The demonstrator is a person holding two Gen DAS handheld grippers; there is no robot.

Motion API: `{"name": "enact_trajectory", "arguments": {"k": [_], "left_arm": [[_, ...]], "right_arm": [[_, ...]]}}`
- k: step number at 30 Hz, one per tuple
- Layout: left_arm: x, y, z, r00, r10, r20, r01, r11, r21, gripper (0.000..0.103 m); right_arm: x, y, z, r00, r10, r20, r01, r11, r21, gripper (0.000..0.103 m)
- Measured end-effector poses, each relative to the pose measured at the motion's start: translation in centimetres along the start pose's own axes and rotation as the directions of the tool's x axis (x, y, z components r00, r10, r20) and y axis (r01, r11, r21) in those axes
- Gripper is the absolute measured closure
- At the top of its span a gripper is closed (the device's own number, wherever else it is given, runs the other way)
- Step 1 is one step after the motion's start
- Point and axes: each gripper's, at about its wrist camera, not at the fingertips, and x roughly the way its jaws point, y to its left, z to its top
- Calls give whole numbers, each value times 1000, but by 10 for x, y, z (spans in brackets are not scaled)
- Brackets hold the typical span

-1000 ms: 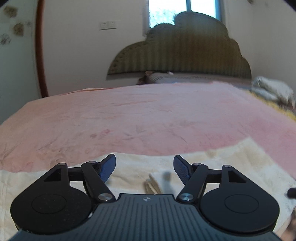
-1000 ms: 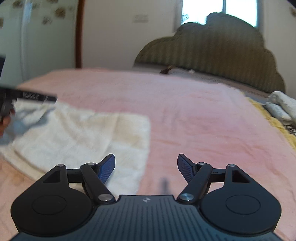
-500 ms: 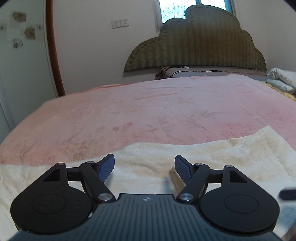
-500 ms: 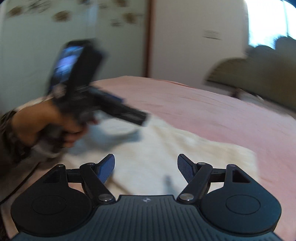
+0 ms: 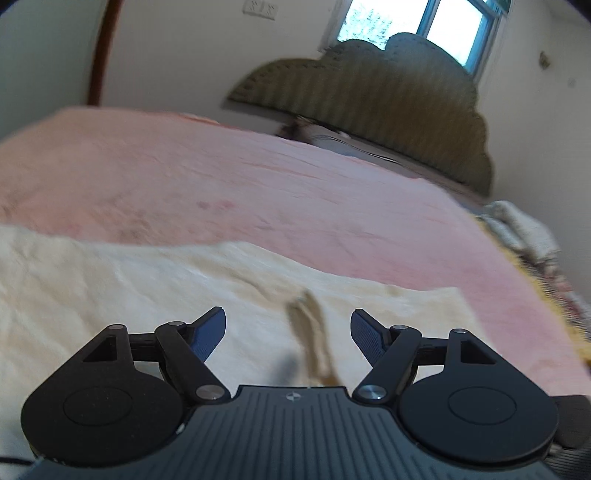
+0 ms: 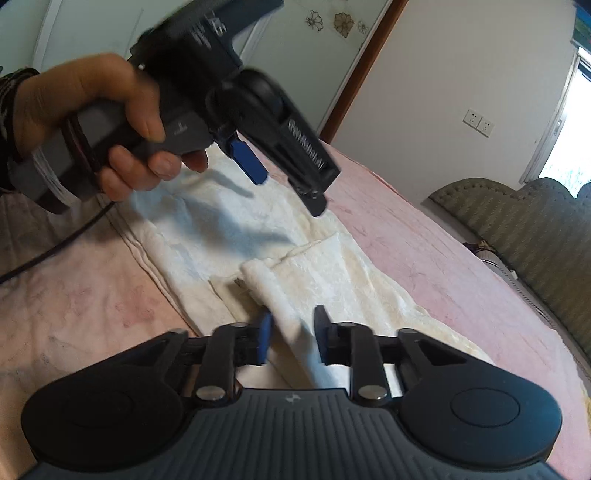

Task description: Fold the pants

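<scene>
Cream-white pants (image 6: 332, 266) lie flat on a pink bed (image 6: 424, 236). In the right wrist view my right gripper (image 6: 291, 332) has its jaws partly closed around a raised fold of the pants (image 6: 273, 295); the fabric sits between the pads. The left gripper (image 6: 280, 184) hovers above the pants farther off, held by a hand (image 6: 92, 110). In the left wrist view the left gripper (image 5: 288, 332) is open and empty above the pants (image 5: 147, 295), with a crease (image 5: 314, 332) between its fingers.
A green padded headboard (image 5: 388, 103) and a window (image 5: 424, 22) stand at the far end of the bed. Folded bedding (image 5: 517, 229) lies at the bed's right side. A cable (image 6: 55, 243) trails over the bed at the left.
My right gripper has swung left and down onto the pants, and its jaws have narrowed around a fold. The left gripper has tilted and shifted over the pants, still open.
</scene>
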Motion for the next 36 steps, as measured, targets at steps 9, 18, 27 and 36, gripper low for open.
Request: {"name": "enact_trajectory", "arguments": {"k": [9, 18, 27, 36], "left_arm": [[13, 28, -13, 857, -493, -151, 392, 813, -430, 26], [71, 37, -42, 779, -608, -154, 328, 603, -727, 22], [88, 51, -48, 797, -588, -137, 264, 543, -797, 79], [62, 38, -36, 853, -497, -157, 296, 710, -639, 87]], "right_arm": [[-5, -28, -1, 997, -11, 76, -1, 987, 164, 93], [-11, -32, -2, 996, -18, 88, 2, 985, 171, 93], [-27, -52, -7, 987, 69, 148, -105, 963, 247, 93], [0, -83, -15, 1000, 27, -12, -19, 901, 432, 93]]}}
